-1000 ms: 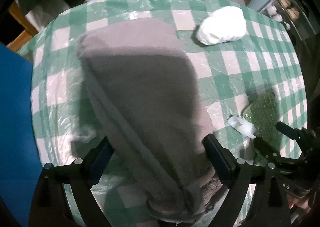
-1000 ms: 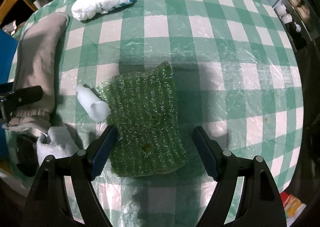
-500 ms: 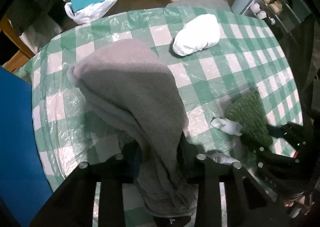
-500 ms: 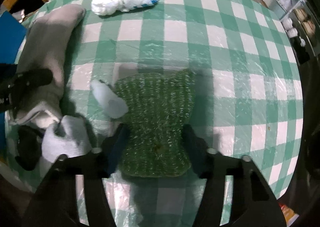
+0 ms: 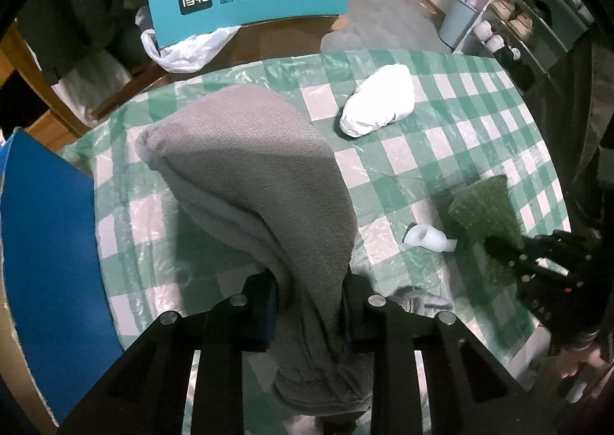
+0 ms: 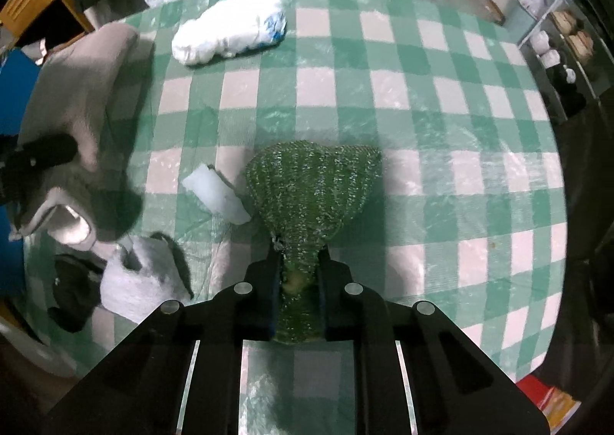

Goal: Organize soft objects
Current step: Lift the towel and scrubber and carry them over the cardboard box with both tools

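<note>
Progress: both items gripped, none sorted yet; bundle, foam and socks remained, by my judgement.
Left view: left gripper [image 5: 309,314] clamped on towel [image 5: 261,182], grey fleece, folded, draped over checked cloth [image 5: 476,128]; white bundle [image 5: 378,100] well apart.
Right view: right gripper [image 6: 297,281] pinched on scourer [image 6: 312,189], green, glittery knit, fanned; foam [image 6: 217,193] beside it; socks [image 6: 134,277] at left.
</note>
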Demonstrator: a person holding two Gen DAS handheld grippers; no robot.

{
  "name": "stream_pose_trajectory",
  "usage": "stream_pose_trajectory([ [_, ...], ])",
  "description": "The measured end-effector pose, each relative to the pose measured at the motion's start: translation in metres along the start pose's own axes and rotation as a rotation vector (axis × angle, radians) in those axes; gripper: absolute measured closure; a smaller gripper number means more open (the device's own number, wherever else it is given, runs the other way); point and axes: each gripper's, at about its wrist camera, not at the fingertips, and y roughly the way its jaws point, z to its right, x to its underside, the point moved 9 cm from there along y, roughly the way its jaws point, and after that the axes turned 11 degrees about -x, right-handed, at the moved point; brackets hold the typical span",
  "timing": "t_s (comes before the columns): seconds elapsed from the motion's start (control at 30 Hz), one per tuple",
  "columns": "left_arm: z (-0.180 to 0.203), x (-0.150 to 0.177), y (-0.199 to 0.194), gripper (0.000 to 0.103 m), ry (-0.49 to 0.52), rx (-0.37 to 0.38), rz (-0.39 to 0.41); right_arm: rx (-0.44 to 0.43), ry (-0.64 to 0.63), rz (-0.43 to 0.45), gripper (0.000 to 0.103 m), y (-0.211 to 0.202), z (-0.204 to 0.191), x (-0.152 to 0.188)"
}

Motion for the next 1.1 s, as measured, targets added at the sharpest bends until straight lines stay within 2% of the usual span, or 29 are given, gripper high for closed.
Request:
stream_pose_trajectory([
  [0.2,-0.004,0.004,-0.013,0.078,0.008,0.004,0.022,-0.026,-0.006,0.046,0.090,-0.020,-0.014,-0.002],
  [0.27,-0.005,0.005,-0.019,0.078,0.018,-0.006,0.039,-0.032,-0.015,0.053,0.090,-0.036,-0.016,-0.021],
  [0.5,-0.011,0.007,-0.042,0.078,0.041,-0.032,0.095,-0.050,-0.056,0.086,0.090,-0.059,-0.050,-0.041],
  [0.63,-0.016,0.010,-0.054,0.078,0.058,-0.051,0.125,-0.066,-0.076,0.111,0.090,-0.073,-0.062,-0.045],
  [1.1,-0.034,0.024,-0.083,0.078,0.058,-0.048,0.167,-0.101,-0.140,0.170,0.090,-0.105,-0.105,-0.058],
])
